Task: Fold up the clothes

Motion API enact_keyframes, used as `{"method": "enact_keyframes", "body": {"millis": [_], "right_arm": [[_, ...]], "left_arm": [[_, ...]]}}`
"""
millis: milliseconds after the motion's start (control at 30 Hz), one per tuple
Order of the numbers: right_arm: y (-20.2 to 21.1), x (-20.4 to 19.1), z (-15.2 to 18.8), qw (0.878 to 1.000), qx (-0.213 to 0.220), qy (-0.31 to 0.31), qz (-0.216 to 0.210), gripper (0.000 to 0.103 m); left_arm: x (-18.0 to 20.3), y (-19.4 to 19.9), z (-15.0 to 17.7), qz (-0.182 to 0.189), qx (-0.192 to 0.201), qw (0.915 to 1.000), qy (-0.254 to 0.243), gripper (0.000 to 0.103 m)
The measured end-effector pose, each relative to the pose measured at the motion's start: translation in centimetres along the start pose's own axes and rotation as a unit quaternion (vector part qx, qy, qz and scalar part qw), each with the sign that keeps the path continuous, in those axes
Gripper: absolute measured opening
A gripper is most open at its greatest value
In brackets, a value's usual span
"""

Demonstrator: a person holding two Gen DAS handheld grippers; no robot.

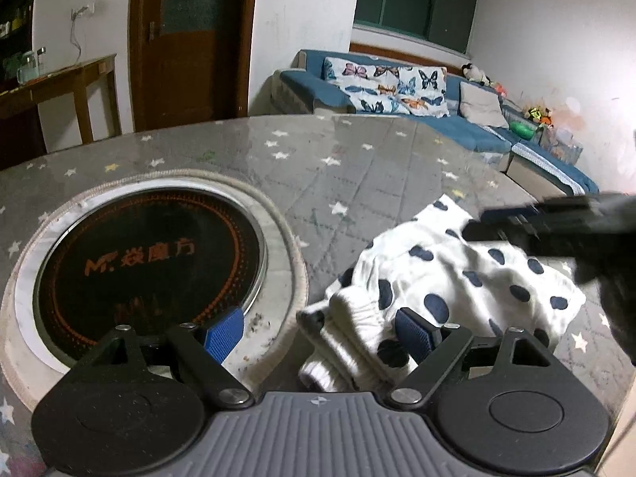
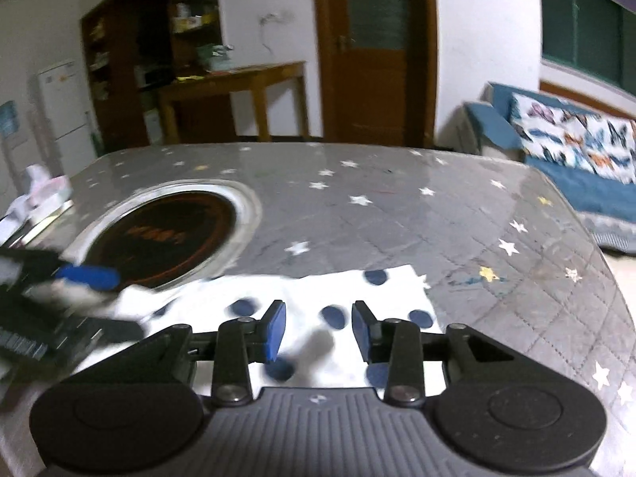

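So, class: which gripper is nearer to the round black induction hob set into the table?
Left. The left gripper hangs open beside the round black induction hob, one finger over its rim. The right gripper, also open, hovers over the white navy-spotted garment, farther away.

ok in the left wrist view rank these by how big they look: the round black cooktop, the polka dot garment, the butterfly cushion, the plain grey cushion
1. Round black cooktop and polka dot garment: similar in spread, both near the camera, so I won't rank them.
2. Butterfly cushion, though it sits far back.
3. Plain grey cushion, smallest.
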State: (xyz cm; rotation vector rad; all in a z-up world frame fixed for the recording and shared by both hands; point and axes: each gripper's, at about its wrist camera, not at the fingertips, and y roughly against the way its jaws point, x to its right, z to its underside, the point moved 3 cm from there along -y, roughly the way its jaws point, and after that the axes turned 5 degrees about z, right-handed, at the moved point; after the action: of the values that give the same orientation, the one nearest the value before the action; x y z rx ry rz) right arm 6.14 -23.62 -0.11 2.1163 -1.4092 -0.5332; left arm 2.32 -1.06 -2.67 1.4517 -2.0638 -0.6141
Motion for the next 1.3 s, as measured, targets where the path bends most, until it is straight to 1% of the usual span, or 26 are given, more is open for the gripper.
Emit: {"method": "enact_keyframes", "body": {"millis": [100,200,300,400,533,667,800,900,1067,1200,1300], "right_arm": [[-2.3,0.9,-0.7,1.000,-0.014,-0.016,0.008,0.036],[-3.9,1.7,-0.9,0.999,-0.024,-0.015,0.020,0.036],[-5.6,1.9,-0.6,0.999,-0.038,-0.016,0.029,0.036],[-6.3,2.1,-0.4,0.999,-0.040,-0.017,0.032,0.037],[-5.3,1.7,-0.6,0.999,-0.026,-0.015,0.030,0.037],[-3.2,0.0,-0.1,1.000,-0.013,-0.001,-0.002,0.039],[-1.7,-2.4,1.3,0.999,-0.007,0.013,-0.039,0.041],[-1.6,-3.8,2.5,0.998,-0.010,0.027,-0.053,0.043],[-1.7,-4.8,3.5,0.999,-0.006,0.033,-0.039,0.043],[0.4,-4.4,3.8,0.999,0.012,0.027,-0.033,0.047],[1.9,-3.9,4.5,0.999,0.019,0.023,-0.030,0.047]], "left_arm": [[-0.2,-0.3,0.3,0.001,-0.005,1.0000,0.002,0.086],[-0.3,-0.6,0.3,0.002,-0.008,1.0000,0.004,0.086],[-0.5,-0.9,0.5,0.004,-0.013,0.9999,0.008,0.087],[-0.7,-1.1,0.7,0.008,-0.018,0.9997,0.017,0.087],[-0.8,-0.6,0.3,0.012,-0.011,0.9996,0.024,0.086],[-0.9,-0.5,-0.2,0.009,-0.005,0.9996,0.026,0.086],[-1.0,-0.5,-0.6,0.005,0.001,0.9996,0.029,0.086],[-1.1,-1.0,-0.2,0.001,-0.005,0.9995,0.031,0.086],[-1.1,-1.4,0.1,-0.001,-0.011,0.9995,0.031,0.086],[-1.2,-1.3,0.2,-0.001,-0.011,0.9995,0.031,0.086],[-1.2,-1.4,0.3,0.000,-0.010,0.9994,0.032,0.086]]}}
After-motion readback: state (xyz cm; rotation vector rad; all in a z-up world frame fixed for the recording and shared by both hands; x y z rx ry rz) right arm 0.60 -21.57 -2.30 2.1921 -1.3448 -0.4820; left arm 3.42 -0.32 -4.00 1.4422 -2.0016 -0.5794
